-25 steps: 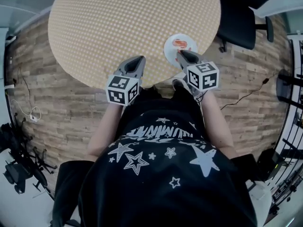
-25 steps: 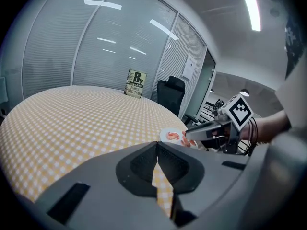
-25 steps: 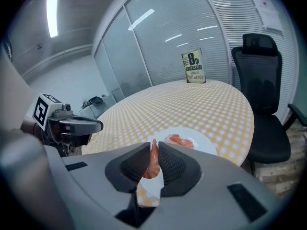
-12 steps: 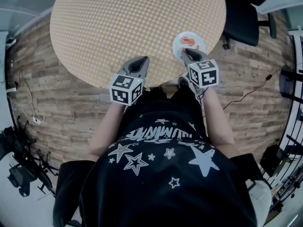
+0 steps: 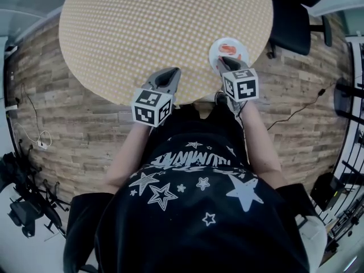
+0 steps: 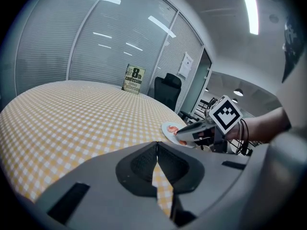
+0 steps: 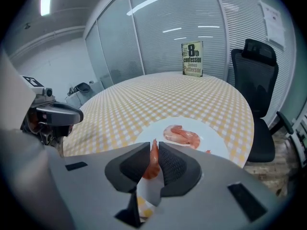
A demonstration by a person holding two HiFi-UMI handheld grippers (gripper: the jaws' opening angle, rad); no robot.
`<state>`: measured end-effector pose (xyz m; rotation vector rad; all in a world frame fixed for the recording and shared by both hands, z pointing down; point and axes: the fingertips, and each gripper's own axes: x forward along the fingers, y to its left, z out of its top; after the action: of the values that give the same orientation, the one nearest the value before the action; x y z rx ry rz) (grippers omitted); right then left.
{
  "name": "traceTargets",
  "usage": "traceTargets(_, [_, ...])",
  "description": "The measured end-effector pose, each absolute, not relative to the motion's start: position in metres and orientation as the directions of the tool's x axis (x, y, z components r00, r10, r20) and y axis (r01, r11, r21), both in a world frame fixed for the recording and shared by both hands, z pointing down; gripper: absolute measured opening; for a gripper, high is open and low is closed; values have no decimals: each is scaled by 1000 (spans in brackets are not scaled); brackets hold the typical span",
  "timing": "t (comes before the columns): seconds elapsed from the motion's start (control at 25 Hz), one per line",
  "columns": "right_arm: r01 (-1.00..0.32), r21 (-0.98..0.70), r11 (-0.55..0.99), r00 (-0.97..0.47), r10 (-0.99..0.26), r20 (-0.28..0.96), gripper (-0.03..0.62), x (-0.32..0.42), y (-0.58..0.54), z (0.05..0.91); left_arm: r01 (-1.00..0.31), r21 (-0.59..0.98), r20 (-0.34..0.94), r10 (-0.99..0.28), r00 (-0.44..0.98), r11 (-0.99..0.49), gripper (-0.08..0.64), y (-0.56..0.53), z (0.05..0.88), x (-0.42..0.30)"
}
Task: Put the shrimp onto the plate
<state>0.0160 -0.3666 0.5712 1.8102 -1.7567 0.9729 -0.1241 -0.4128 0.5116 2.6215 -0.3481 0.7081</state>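
A white plate (image 7: 211, 140) (image 5: 215, 51) sits near the right edge of the round yellow-checked table (image 5: 148, 27), with one orange shrimp (image 7: 182, 135) (image 5: 227, 48) lying on it. My right gripper (image 7: 154, 158) (image 5: 226, 62) hangs over the plate's near rim, shut on a second shrimp (image 7: 153, 162) pinched upright between its jaws. My left gripper (image 6: 157, 157) (image 5: 165, 77) is shut with nothing in it, over the table's near edge, left of the plate. In the left gripper view the plate (image 6: 169, 130) shows under the right gripper (image 6: 192, 134).
A black office chair (image 7: 261, 90) (image 5: 290, 21) stands right of the table. A book (image 7: 192, 58) stands upright at the table's far side. The floor (image 5: 68, 118) is wood-patterned, with cables at left and right.
The right gripper with its shrimp has moved forward from the table's edge to over the plate's near rim. The left gripper stayed nearly still.
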Motion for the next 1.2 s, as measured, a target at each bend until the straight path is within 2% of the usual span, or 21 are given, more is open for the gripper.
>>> traceTargets(0.36, [-983,-162,-92,-60,-665,744,63,18,-365,567,-350,327,513,-146,846,-878,8,-417,511,-118])
traceTargets(0.64, [-984,-156,-86,-49,-712,701,63,41,-367,545,-385,317,495,-195,847,-867,8,-416,504,-104])
traceTargets(0.88, [-979,-194,-61,-79,-764,640,62,69,-368,523,-454,292,488,-277,828,-842,8,-411,495,-94])
traceTargets(1.2, [-963,-259,71,-214,-786,580,61,106,-359,500,-602,268,472,-442,762,-752,8,-392,475,-71])
